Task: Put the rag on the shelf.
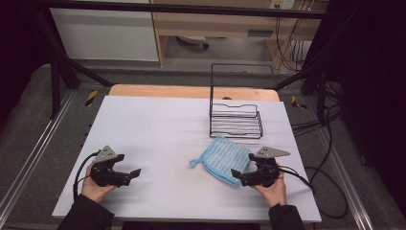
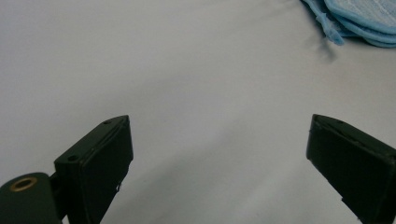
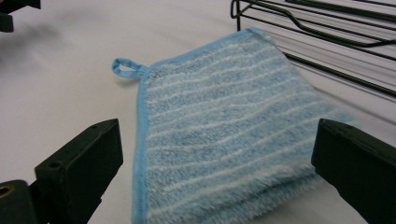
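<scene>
A folded blue striped cloth [image 1: 224, 159] with a small hanging loop [image 3: 123, 67] lies flat on the white table [image 1: 163, 129], just in front of a black wire rack [image 1: 235, 115]. My right gripper [image 1: 237, 176] is open at the cloth's near right corner, and the cloth [image 3: 224, 140] lies between its wide-apart jaws. My left gripper [image 1: 134, 174] is open over bare table at the left, well apart from the cloth, whose edge [image 2: 355, 21] shows far off in the left gripper view.
The wire rack [image 3: 327, 32] stands upright at the table's back right, close behind the cloth. Cables trail off the right edge. A wooden board [image 1: 191, 92] lines the far edge. Metal frame legs flank the table.
</scene>
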The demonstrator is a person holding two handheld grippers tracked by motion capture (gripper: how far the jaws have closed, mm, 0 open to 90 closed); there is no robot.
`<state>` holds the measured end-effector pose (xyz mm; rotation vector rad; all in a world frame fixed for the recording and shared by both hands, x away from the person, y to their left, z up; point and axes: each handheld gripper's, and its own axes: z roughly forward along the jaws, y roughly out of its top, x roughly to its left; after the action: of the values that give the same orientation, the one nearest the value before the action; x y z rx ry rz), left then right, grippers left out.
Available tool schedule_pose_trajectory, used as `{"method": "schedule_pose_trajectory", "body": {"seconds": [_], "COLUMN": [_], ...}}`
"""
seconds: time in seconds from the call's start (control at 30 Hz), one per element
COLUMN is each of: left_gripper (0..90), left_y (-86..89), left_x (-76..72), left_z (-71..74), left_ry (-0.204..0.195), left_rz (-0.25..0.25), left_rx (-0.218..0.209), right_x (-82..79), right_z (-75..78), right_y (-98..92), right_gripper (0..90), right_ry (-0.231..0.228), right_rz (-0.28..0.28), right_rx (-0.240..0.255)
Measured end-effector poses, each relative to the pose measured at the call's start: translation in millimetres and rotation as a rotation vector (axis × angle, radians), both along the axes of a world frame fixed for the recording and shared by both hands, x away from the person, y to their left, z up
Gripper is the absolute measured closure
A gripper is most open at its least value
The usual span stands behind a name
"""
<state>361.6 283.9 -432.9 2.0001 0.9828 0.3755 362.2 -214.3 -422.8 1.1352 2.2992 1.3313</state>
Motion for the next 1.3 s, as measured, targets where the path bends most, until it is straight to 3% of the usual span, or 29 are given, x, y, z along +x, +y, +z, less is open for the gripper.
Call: {"method": "schedule_pose_trajectory", "body": {"seconds": [0.53,0.87,1.07,1.3], "left_gripper": [7.2,7.5,7.6,7.8], "left_y": [0.7,0.2,0.1,0.2], "left_x": [-0.2,0.5,0.9,1.0], "left_z": [0.3,-0.8,-1.1,-1.3], "left_ry": [-0.003,0.005,0.008,0.008], "left_rz": [0.009,0.005,0.004,0.007], "left_rx": [0.008,0.015,0.022,0.023], "right_x": [9.3,22.6,33.1,40.2], "right_z": [5.2,0.4,-11.5,-21.1], "right_y": [46.0,86.3,104.2,119.9], "right_gripper": [8.4,29.9,38.1,46.9], "right_ry": [0.008,0.013,0.03,0.006], "right_rz": [0.032,0.1,0.099,0.104], "right_rx": [-0.039,-0.123,-0.161,-0.237]}}
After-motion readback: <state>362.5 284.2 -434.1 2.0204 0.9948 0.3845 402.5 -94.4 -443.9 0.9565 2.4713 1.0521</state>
